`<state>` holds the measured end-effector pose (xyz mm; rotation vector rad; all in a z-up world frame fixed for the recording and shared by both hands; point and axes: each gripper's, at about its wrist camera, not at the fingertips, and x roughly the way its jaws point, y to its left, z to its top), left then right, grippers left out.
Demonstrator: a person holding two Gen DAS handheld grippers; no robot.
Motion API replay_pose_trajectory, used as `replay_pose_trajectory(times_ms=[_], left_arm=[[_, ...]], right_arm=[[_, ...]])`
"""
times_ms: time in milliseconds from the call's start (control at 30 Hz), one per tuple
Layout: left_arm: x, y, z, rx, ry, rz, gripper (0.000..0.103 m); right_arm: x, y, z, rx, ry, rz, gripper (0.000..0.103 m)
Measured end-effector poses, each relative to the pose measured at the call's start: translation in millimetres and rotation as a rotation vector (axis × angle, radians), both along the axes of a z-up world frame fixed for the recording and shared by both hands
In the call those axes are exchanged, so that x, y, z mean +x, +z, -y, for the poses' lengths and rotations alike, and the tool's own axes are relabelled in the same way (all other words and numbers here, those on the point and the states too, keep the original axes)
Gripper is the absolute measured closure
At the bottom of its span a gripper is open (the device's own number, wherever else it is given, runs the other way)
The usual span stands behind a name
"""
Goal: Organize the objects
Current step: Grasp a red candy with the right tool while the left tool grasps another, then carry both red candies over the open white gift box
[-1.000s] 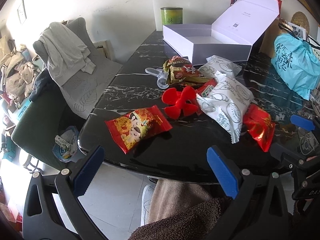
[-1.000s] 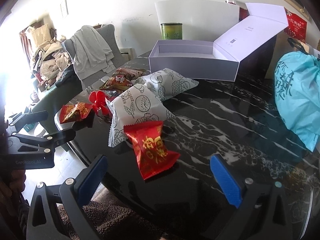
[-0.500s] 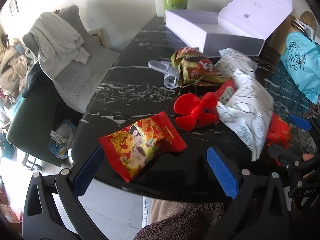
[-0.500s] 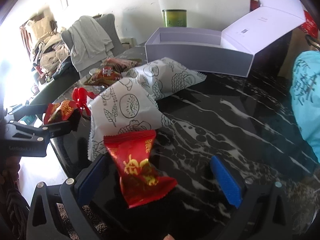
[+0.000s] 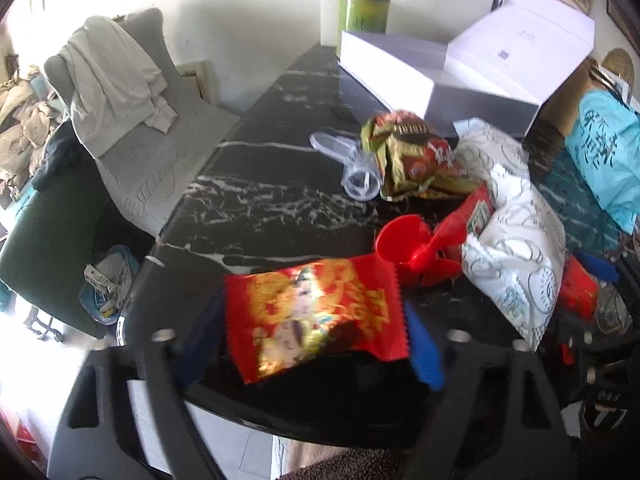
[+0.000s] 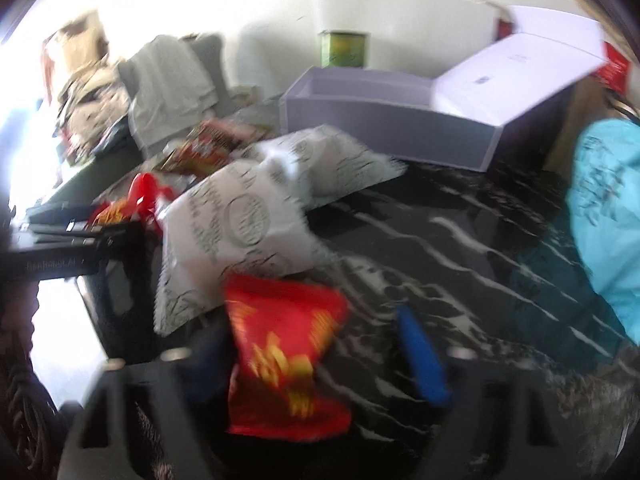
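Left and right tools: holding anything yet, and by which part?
Neither grips yet; both are closing. Left tool brackets the red-and-gold snack packet across its width. Right tool has the red packet between its jaws, nearer the left pad; right pad clear.

We find ourselves in a lived-in home dining room, judging by the black marble table [image 5: 280,200] strewn with snack packets, the upholstered chair [image 5: 160,160] draped with a grey garment [image 5: 116,84], and clothes heaped [image 5: 20,128] along the wall.
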<state>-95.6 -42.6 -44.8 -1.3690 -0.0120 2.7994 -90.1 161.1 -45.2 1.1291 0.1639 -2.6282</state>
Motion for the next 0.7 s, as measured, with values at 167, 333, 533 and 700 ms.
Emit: replay_pose_trajectory(times_ms=[167, 333, 533, 700], left_arm=[[3.0, 3.9, -8.9, 0.002, -0.039, -0.027, 0.06], [-0.9, 5.3, -10.4, -0.016, -0.011, -0.003, 0.065], [2.2, 9.8, -17.3, -0.027, 0.003, 0.031, 0.067], [9.4, 24.2, -26.9, -0.032, -0.013, 0.021, 0.067]], right_arm=[[3.2, 1.3, -7.4, -0.023, -0.012, -0.012, 0.054], [6.2, 2.2, -15.6, -0.067, -0.018, -0.011, 0.055], [5.1, 5.6, -24.4, -0.071, -0.018, 0.026, 0.055], [8.8, 10.0, -37.3, -0.095, -0.036, 0.038, 0.055]])
